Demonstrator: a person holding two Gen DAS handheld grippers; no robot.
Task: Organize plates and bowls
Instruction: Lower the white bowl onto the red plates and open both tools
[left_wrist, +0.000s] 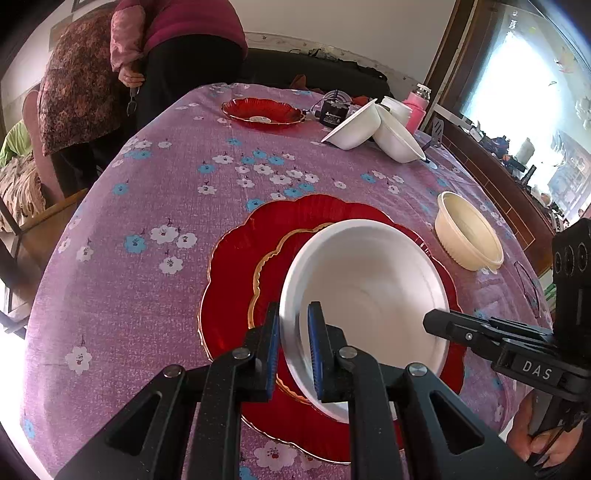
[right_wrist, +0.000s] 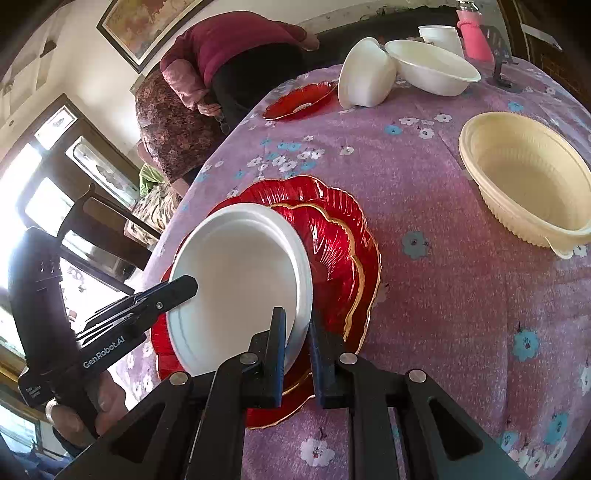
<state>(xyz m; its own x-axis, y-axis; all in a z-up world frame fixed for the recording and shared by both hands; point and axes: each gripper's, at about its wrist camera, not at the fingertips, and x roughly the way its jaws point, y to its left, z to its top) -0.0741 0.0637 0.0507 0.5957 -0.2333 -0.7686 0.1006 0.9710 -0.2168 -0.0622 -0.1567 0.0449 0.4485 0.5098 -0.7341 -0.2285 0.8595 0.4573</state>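
Note:
A white foam plate (left_wrist: 369, 291) sits on a small red plate (left_wrist: 269, 273) stacked on a large red scalloped plate (left_wrist: 229, 295). My left gripper (left_wrist: 293, 350) is shut on the white plate's near left rim. My right gripper (right_wrist: 297, 350) is shut on the same white plate (right_wrist: 240, 273) at its opposite rim, over the red plates (right_wrist: 340, 243). Each gripper shows in the other's view: the right gripper (left_wrist: 443, 325) and the left gripper (right_wrist: 177, 291). A cream ribbed bowl (left_wrist: 469, 232) stands to the right and shows in the right wrist view (right_wrist: 528, 181).
At the far end of the purple flowered tablecloth (left_wrist: 147, 192) lie a small red dish (left_wrist: 262, 112), two tipped white bowls (left_wrist: 376, 129), a white cup, a pink bottle (left_wrist: 415, 105) and a black box. A person (left_wrist: 177, 55) stands at the far left edge.

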